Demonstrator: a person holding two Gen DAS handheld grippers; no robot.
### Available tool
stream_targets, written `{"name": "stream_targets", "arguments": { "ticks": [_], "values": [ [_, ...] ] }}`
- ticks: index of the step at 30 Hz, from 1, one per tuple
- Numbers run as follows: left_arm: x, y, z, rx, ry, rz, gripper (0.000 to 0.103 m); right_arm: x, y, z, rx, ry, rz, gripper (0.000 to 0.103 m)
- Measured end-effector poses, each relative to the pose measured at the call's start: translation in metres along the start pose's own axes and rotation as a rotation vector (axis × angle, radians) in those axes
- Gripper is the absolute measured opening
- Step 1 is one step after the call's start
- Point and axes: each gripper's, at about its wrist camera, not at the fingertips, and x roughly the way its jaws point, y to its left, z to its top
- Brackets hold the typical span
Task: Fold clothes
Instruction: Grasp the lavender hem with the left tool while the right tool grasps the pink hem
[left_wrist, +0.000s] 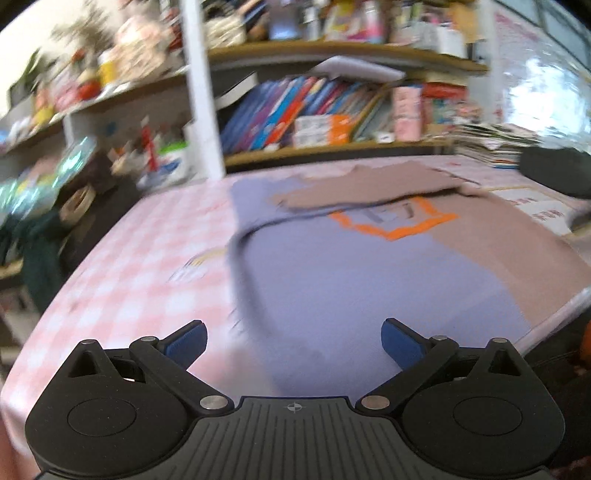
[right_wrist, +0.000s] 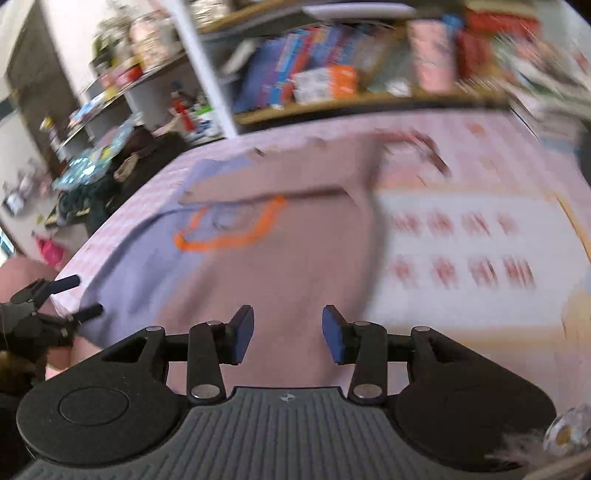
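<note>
Two blurred views: from the left wrist our left gripper (left_wrist: 294, 341) gapes wide, empty, over the grey T-shirt (left_wrist: 332, 273) spread on the pink checked tablecloth (left_wrist: 147, 251) before crowded bookshelves (left_wrist: 314, 110), while from the right wrist our right gripper (right_wrist: 288, 334) hovers narrower, empty, above it

Lavender-and-mauve T-shirt (left_wrist: 332, 266), orange emblem up, flat, top edge folded over

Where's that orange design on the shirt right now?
The orange design is on the shirt spread over the pink checked tablecloth, toward the far end near the bookshelf, partly under a folded-over flap.
</note>
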Motion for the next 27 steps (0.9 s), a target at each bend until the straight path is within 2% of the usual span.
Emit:
{"name": "stream_targets", "arguments": {
  "ticks": [3, 5, 6, 8, 13, 15, 17, 18, 19, 21, 22, 24, 27],
  "values": [
    [-0.007, 0.011, 0.0, -0.059, 0.037, 0.018, 0.087, -0.009, -0.01, -0.023, 0.042, -0.012, 0.022, 0.039],
    [-0.009, 0.013, 0.0, -0.079, 0.055, 0.022, 0.072, -0.011, -0.016, -0.033, 0.071, -0.025, 0.048, 0.039],
    [-0.01, 0.014, 0.001, -0.089, 0.064, 0.024, 0.069, -0.011, -0.018, -0.037, 0.083, -0.029, 0.056, 0.039],
    [-0.01, 0.015, 0.001, -0.104, 0.078, 0.028, 0.055, -0.011, -0.021, -0.039, 0.089, -0.042, 0.057, 0.035],
    [-0.002, 0.019, 0.0, -0.165, 0.114, -0.014, 0.042, -0.007, -0.02, -0.035, 0.092, -0.062, 0.047, 0.035],
    [-0.003, 0.02, -0.001, -0.187, 0.106, -0.02, 0.038, -0.006, -0.018, -0.036, 0.084, -0.068, 0.044, 0.035],
    [-0.003, 0.024, -0.002, -0.225, 0.101, -0.057, 0.013, -0.003, -0.015, -0.036, 0.068, -0.066, 0.046, 0.035],
    [-0.002, 0.027, -0.003, -0.248, 0.097, -0.076, 0.012, -0.002, -0.012, -0.035, 0.055, -0.062, 0.045, 0.034],
    [-0.002, 0.028, -0.003, -0.256, 0.091, -0.082, 0.006, 0.0, -0.008, -0.034, 0.035, -0.057, 0.033, 0.031],
    [-0.005, 0.03, -0.001, -0.274, 0.066, -0.101, 0.005, 0.004, 0.0, -0.033, -0.009, -0.047, 0.004, 0.012],
    [-0.009, 0.03, 0.002, -0.278, 0.042, -0.117, 0.005, 0.004, 0.002, -0.033, -0.024, -0.051, -0.001, 0.011],
    [-0.016, 0.03, 0.008, -0.287, 0.001, -0.146, 0.005, -0.002, 0.002, -0.029, -0.011, -0.093, 0.051, 0.006],
    [-0.012, 0.03, 0.009, -0.294, 0.018, -0.16, 0.005, -0.009, -0.002, -0.025, 0.02, -0.128, 0.107, 0.006]
  ]
}}
